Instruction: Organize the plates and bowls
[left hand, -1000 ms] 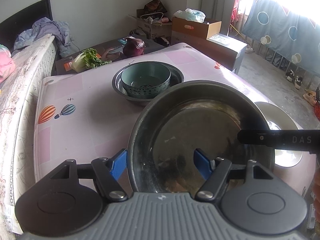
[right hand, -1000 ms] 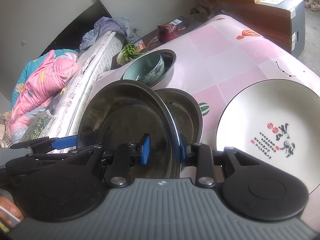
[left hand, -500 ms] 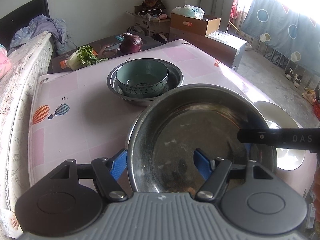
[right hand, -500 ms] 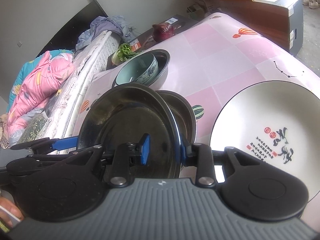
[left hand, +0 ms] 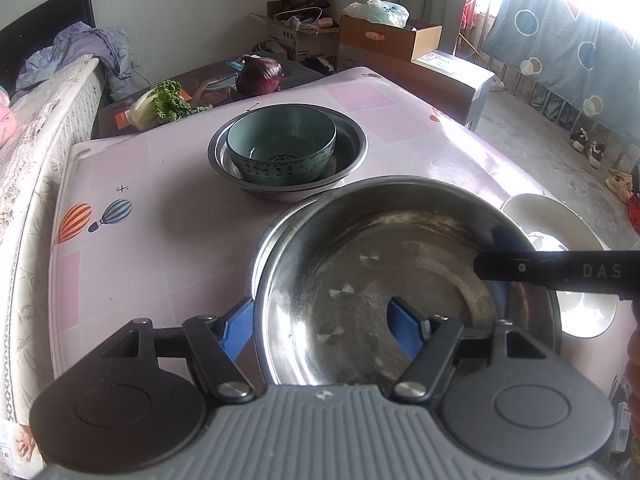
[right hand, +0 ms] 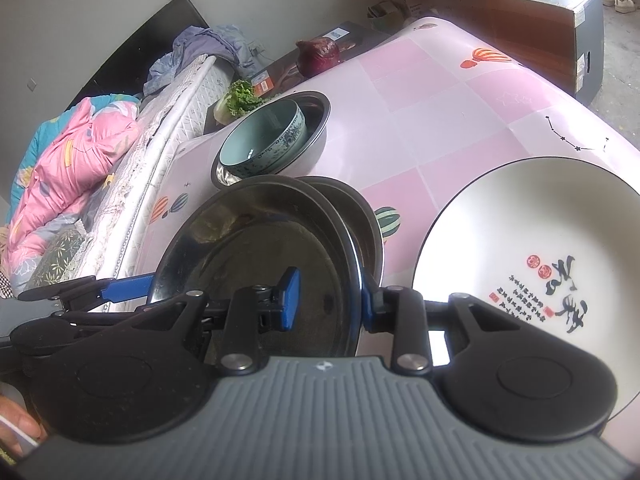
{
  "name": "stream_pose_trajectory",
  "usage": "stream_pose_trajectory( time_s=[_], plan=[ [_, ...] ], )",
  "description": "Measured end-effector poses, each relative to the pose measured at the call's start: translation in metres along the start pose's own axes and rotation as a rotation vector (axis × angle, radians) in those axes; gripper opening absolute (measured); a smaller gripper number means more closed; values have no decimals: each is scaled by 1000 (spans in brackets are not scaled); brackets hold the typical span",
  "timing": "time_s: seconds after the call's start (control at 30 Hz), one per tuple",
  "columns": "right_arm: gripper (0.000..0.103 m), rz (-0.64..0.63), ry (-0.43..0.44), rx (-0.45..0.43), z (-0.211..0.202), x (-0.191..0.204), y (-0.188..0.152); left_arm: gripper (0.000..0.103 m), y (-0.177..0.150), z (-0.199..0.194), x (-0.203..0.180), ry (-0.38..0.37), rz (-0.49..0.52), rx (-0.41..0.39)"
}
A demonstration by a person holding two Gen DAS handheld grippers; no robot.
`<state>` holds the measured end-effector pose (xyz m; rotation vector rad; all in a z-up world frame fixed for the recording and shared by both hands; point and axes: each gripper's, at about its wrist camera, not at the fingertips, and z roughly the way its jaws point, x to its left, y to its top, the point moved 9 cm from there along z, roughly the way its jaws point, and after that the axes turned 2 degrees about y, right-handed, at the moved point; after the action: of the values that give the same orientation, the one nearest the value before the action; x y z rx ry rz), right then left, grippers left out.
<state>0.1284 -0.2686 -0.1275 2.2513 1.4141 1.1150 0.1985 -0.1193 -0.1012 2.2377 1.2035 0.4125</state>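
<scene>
A steel plate (left hand: 380,280) (right hand: 256,248) hangs tilted just above a second steel plate (right hand: 368,236) on the pink table (left hand: 160,220). My right gripper (right hand: 328,300) is shut on its right rim. Its black finger (left hand: 560,270) reaches in from the right in the left wrist view. My left gripper (left hand: 322,326) is open and straddles the left rim, one pad outside and one well inside. Farther back, a teal bowl (left hand: 280,148) (right hand: 260,136) sits in a steel basin (left hand: 348,152). A white plate (right hand: 520,216) (left hand: 540,216) with red and black characters lies on the table at the right.
A bed with a mattress (left hand: 36,128) and a pink quilt (right hand: 68,160) runs along the table's left side. Behind the table a dark low stand holds a leafy cabbage (left hand: 160,100) and a purple cabbage (left hand: 260,76). Cardboard boxes (left hand: 392,40) stand at the back right.
The held steel plate sits slightly lower in both views. Both grippers keep the same places on its rim.
</scene>
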Motion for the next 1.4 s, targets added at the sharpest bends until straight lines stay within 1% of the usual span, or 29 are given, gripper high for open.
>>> stream_pose_trajectory(
  time_s=[0.23, 0.47, 0.5, 0.57, 0.67, 0.83, 0.93, 1.03, 1.1, 1.17, 1.23, 1.3, 1.4],
  plan=[
    [30, 17, -13, 18, 10, -7, -1, 72, 0, 5, 0, 7, 4, 16],
    [32, 19, -23, 13, 12, -11, 4, 72, 1, 1, 0, 7, 5, 11],
    [34, 20, -29, 11, 12, -12, 5, 72, 1, 0, 0, 7, 5, 9],
    [36, 19, -36, -4, 8, -13, 6, 72, 0, -4, 0, 8, 5, 2],
    [41, 37, -31, -31, -1, -17, 9, 72, 1, -14, -1, 1, 4, -22],
    [44, 74, -21, -116, -36, -34, 12, 72, 1, -33, -12, -24, 15, -75],
    [45, 106, -26, -190, -72, -58, 10, 72, -1, -44, -29, -54, 32, -95],
    [47, 132, -45, -259, -105, -87, 5, 73, -5, -50, -55, -98, 62, -102],
    [47, 151, -69, -297, -126, -112, -4, 74, -12, -53, -80, -139, 92, -103],
    [47, 169, -83, -309, -139, -137, -14, 74, -20, -51, -103, -175, 114, -100],
    [47, 189, -83, -304, -144, -156, -22, 74, -29, -44, -125, -196, 122, -90],
    [47, 205, -71, -289, -145, -175, -31, 74, -35, -37, -141, -210, 103, -89],
    [47, 208, -47, -263, -140, -193, -35, 73, -41, -27, -166, -237, 59, -88]
  ],
)
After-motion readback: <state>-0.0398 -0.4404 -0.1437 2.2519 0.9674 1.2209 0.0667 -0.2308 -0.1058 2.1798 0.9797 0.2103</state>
